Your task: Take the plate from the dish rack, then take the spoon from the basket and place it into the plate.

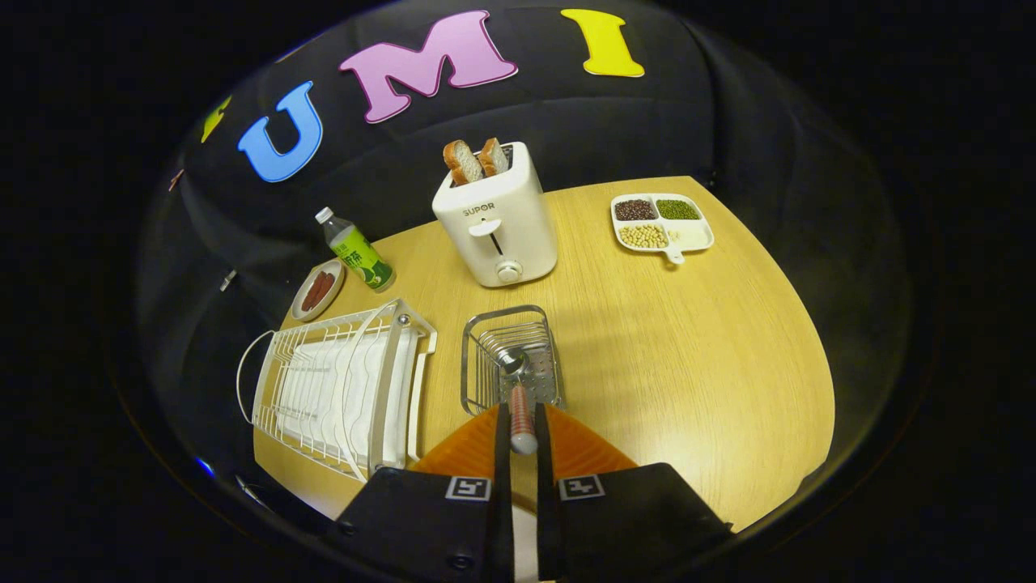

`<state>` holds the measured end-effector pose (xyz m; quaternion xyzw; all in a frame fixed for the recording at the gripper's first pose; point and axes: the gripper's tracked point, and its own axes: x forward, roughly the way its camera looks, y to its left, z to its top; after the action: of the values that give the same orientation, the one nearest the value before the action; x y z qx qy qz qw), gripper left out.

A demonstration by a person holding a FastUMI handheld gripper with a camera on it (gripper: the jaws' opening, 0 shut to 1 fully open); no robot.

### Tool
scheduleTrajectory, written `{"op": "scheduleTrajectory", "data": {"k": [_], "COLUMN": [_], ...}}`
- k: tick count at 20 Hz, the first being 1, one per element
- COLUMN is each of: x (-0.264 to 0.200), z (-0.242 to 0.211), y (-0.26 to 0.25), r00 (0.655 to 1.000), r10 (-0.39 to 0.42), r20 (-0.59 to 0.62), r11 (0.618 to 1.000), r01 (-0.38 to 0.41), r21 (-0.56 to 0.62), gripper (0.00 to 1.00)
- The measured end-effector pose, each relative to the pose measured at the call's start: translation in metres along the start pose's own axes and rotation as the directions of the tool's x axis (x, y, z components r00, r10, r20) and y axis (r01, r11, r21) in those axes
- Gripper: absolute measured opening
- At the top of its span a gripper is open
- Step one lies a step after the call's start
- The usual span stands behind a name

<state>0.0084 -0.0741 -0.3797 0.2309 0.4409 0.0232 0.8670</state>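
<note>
I have the gripper (522, 433) closed on the spoon (519, 397), both fingers pinching its handle, its bowl hanging over the wire basket (508, 356). The plate (583, 449) lies just under my fingers, near the basket. I judge the best move is to lift the bowl clear of the basket's rim, draw back, and lower the spoon flat before letting go. I count one spoon, one basket, one dish rack (340, 389), one toaster (495, 217) holding two bread slices.
</note>
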Motion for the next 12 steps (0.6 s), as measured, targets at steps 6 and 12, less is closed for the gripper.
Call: {"op": "scheduleTrajectory", "data": {"k": [6, 12], "x": [-0.044, -0.122], "z": [0.021, 0.014], "y": [0.009, 0.023], "r00": [0.997, 0.989], "r10": [0.017, 0.076], "r20": [0.069, 0.127], "r11": [1.000, 0.997], "r01": [-0.017, -0.077], "r21": [0.003, -0.001], "gripper": [0.13, 0.13]}}
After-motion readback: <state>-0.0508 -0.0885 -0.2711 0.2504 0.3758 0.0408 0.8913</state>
